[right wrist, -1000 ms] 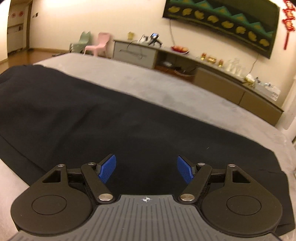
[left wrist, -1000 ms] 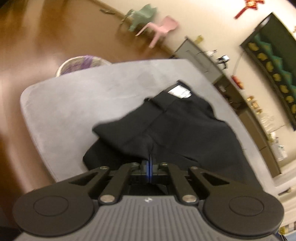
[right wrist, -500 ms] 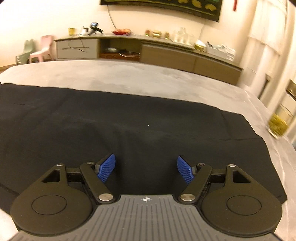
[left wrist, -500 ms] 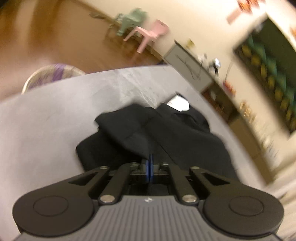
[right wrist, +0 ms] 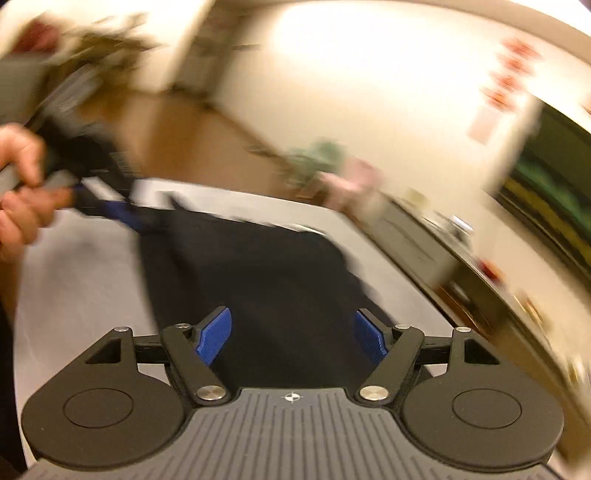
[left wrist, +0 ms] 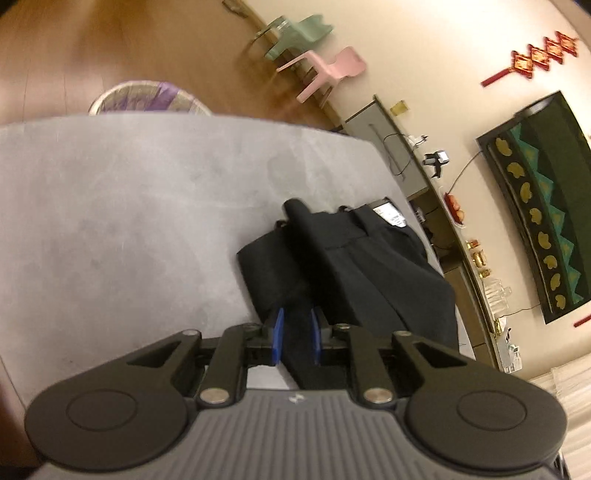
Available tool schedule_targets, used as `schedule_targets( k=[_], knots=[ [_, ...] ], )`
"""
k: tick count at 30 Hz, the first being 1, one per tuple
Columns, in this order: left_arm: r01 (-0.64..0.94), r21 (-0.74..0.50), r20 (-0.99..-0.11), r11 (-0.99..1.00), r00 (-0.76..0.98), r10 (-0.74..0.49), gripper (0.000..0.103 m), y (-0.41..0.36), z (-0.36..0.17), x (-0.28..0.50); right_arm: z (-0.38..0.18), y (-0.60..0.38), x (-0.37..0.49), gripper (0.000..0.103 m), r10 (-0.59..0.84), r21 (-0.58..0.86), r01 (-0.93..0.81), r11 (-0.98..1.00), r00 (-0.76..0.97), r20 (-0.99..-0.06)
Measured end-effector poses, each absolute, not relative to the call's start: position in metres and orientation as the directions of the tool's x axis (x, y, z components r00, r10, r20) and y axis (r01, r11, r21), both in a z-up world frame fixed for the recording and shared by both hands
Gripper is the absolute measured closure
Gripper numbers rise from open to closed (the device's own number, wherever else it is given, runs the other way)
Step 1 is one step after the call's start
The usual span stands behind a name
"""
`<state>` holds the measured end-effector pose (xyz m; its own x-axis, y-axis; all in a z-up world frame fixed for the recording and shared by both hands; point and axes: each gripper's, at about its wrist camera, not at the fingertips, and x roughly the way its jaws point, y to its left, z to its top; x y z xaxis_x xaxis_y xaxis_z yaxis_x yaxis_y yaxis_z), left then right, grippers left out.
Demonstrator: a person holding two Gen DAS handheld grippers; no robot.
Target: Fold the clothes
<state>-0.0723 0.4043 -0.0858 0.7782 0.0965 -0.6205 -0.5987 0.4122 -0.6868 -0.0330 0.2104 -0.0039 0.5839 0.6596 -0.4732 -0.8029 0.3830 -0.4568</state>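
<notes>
Black trousers (left wrist: 369, 266) lie folded on the grey table (left wrist: 129, 221), with a white label (left wrist: 389, 216) at the waistband on the far end. My left gripper (left wrist: 295, 336) sits at the near end of the cloth. Its jaws are opening, and a ridge of black fabric lies loose between the blue pads. The right wrist view is blurred. It shows the right gripper (right wrist: 291, 339) open above the trousers (right wrist: 258, 277), nothing between its pads. At upper left of that view a hand (right wrist: 22, 192) holds the left gripper (right wrist: 125, 218) at the cloth's edge.
A woven basket (left wrist: 147, 98) stands on the wood floor beyond the table's far edge. A pink chair (left wrist: 332, 70) and a green chair (left wrist: 299, 35) are by the wall. A long sideboard (left wrist: 391, 147) runs along the right. Bare grey table spreads left of the trousers.
The left gripper's pads have parted from shut to a narrow gap and the lifted fold has come down. The right gripper has swung fast to the left, still wide open.
</notes>
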Motion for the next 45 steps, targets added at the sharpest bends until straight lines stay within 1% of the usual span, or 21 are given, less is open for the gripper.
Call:
schedule_targets(
  k=[1, 3, 4, 5, 6, 7, 12, 16, 19, 20, 21, 22, 23, 25, 28, 31, 33, 35, 37, 42, 45],
  knots=[
    [-0.603, -0.69, -0.625, 0.401, 0.776, 0.091, 0.096, 0.406, -0.089, -0.071, -0.011, 0.241, -0.037, 0.028, 0.67, -0.481, -0.815, 0.322, 0.555, -0.492],
    [-0.599, -0.698, -0.623, 0.392, 0.778, 0.082, 0.097, 0.409, -0.092, -0.073, -0.029, 0.282, -0.04, 0.031, 0.656, -0.526, -0.813, 0.249, 0.541, -0.526],
    [-0.598, -0.702, -0.621, 0.387, 0.78, 0.077, 0.098, 0.411, -0.094, -0.073, -0.038, 0.298, -0.041, 0.041, 0.643, -0.543, -0.81, 0.221, 0.539, -0.544],
    [-0.594, -0.708, -0.617, 0.381, 0.783, 0.074, 0.1, 0.412, -0.096, -0.073, -0.044, 0.309, -0.033, 0.057, 0.618, -0.546, -0.813, 0.202, 0.539, -0.573],
    [-0.591, -0.715, -0.613, 0.375, 0.787, 0.07, 0.1, 0.414, -0.097, -0.073, -0.049, 0.318, -0.028, 0.096, 0.595, -0.548, -0.816, 0.185, 0.537, -0.598],
    [-0.587, -0.72, -0.61, 0.37, 0.79, 0.066, 0.1, 0.415, -0.099, -0.073, -0.046, 0.319, -0.036, 0.103, 0.602, -0.542, -0.82, 0.184, 0.53, -0.597],
    [-0.574, -0.73, -0.597, 0.372, 0.8, 0.063, 0.1, 0.418, -0.1, -0.064, -0.035, 0.324, -0.075, 0.103, 0.634, -0.517, -0.838, 0.176, 0.498, -0.592],
    [-0.572, -0.741, -0.585, 0.353, 0.807, 0.079, 0.1, 0.416, -0.097, -0.07, -0.056, 0.325, -0.082, 0.103, 0.596, -0.516, -0.836, 0.187, 0.514, -0.617],
    [-0.562, -0.735, -0.553, 0.381, 0.821, 0.144, 0.094, 0.412, -0.085, -0.085, -0.055, 0.317, -0.089, 0.103, 0.605, -0.495, -0.844, 0.206, 0.507, -0.614],
    [-0.558, -0.73, -0.538, 0.394, 0.825, 0.173, 0.093, 0.411, -0.08, -0.091, -0.046, 0.302, -0.088, 0.101, 0.618, -0.451, -0.863, 0.227, 0.486, -0.618],
    [-0.563, -0.72, -0.528, 0.407, 0.824, 0.207, 0.093, 0.409, -0.073, -0.096, -0.038, 0.287, -0.087, 0.091, 0.633, -0.407, -0.88, 0.247, 0.464, -0.62],
    [-0.567, -0.708, -0.516, 0.42, 0.822, 0.241, 0.092, 0.406, -0.067, -0.1, -0.029, 0.272, -0.087, 0.076, 0.647, -0.361, -0.894, 0.265, 0.443, -0.621],
    [-0.562, -0.693, -0.491, 0.452, 0.826, 0.275, 0.092, 0.403, -0.059, -0.103, -0.021, 0.257, -0.086, 0.069, 0.661, -0.314, -0.906, 0.282, 0.421, -0.621],
    [-0.522, -0.679, -0.448, 0.516, 0.851, 0.273, 0.092, 0.395, -0.047, -0.101, -0.004, 0.212, -0.074, 0.052, 0.675, -0.215, -0.907, 0.363, 0.415, -0.61],
    [-0.443, -0.666, -0.468, 0.6, 0.875, 0.127, 0.09, 0.381, -0.048, -0.074, 0.004, 0.123, -0.033, 0.042, 0.605, -0.121, -0.811, 0.572, 0.517, -0.605],
    [-0.413, -0.634, -0.525, 0.654, 0.851, 0.029, 0.09, 0.363, -0.056, -0.05, -0.013, 0.017, 0.014, 0.041, 0.404, -0.111, -0.603, 0.79, 0.648, -0.646],
    [-0.412, -0.618, -0.544, 0.669, 0.839, 0.014, 0.089, 0.357, -0.059, -0.043, -0.023, -0.054, 0.033, 0.04, 0.27, -0.098, -0.443, 0.891, 0.691, -0.67],
    [-0.422, -0.615, -0.565, 0.666, 0.825, 0.002, 0.088, 0.353, -0.063, -0.039, -0.032, -0.096, 0.033, 0.037, 0.209, -0.125, -0.386, 0.914, 0.712, -0.671],
    [-0.43, -0.606, -0.588, 0.669, 0.809, -0.013, 0.088, 0.349, -0.067, -0.034, -0.039, -0.109, 0.024, 0.032, 0.208, -0.188, -0.42, 0.888, 0.73, -0.651],
    [-0.451, -0.558, -0.634, 0.697, 0.773, -0.007, 0.088, 0.337, -0.075, -0.027, -0.054, -0.051, 0.005, 0.034, 0.34, -0.361, -0.646, 0.672, 0.703, -0.625],
    [-0.454, -0.537, -0.643, 0.711, 0.766, 0.004, 0.089, 0.335, -0.077, -0.028, -0.055, -0.024, 0.003, 0.037, 0.363, -0.434, -0.678, 0.593, 0.707, -0.607]
  ],
)
